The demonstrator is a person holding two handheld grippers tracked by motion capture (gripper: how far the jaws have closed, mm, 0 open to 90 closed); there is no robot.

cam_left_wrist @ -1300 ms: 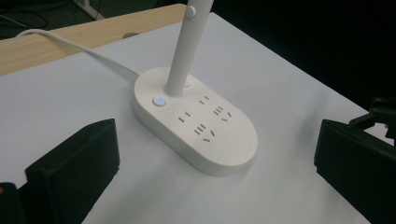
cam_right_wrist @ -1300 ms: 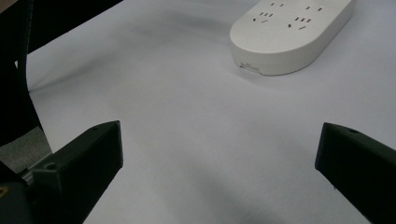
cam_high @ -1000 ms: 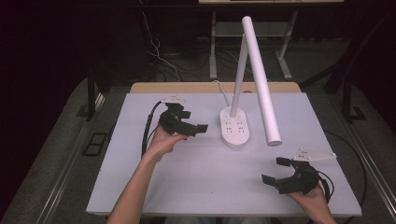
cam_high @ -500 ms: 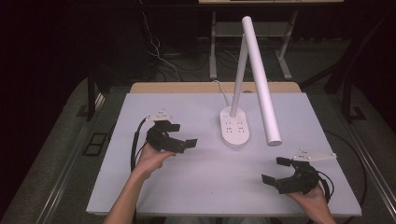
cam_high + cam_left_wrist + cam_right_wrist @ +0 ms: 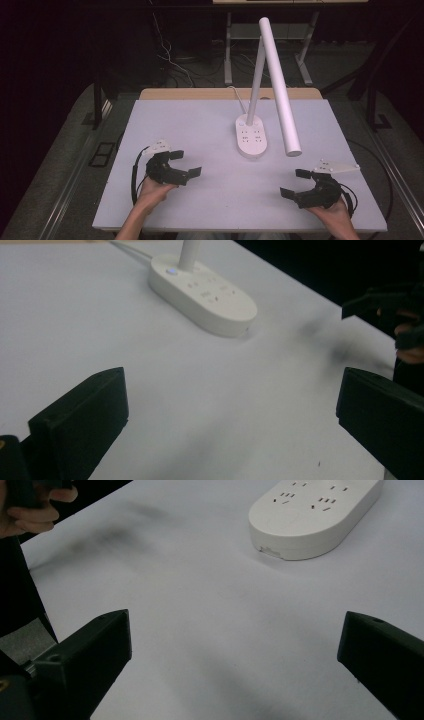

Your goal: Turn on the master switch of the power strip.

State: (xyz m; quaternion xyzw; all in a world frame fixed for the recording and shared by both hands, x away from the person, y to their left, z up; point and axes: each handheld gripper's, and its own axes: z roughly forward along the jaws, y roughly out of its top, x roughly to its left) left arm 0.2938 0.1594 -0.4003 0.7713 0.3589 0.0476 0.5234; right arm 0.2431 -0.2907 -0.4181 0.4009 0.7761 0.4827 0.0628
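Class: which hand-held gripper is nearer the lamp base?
Roughly equal, left slightly nearer. It sits left of the lamp base; the right sits nearer the person, to its right.

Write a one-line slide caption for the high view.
Two open hand-held tongs, left and right, rest near a white desk lamp on a table.

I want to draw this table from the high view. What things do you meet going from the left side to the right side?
Left gripper → lamp base with sockets → lamp's white tube head → right gripper.
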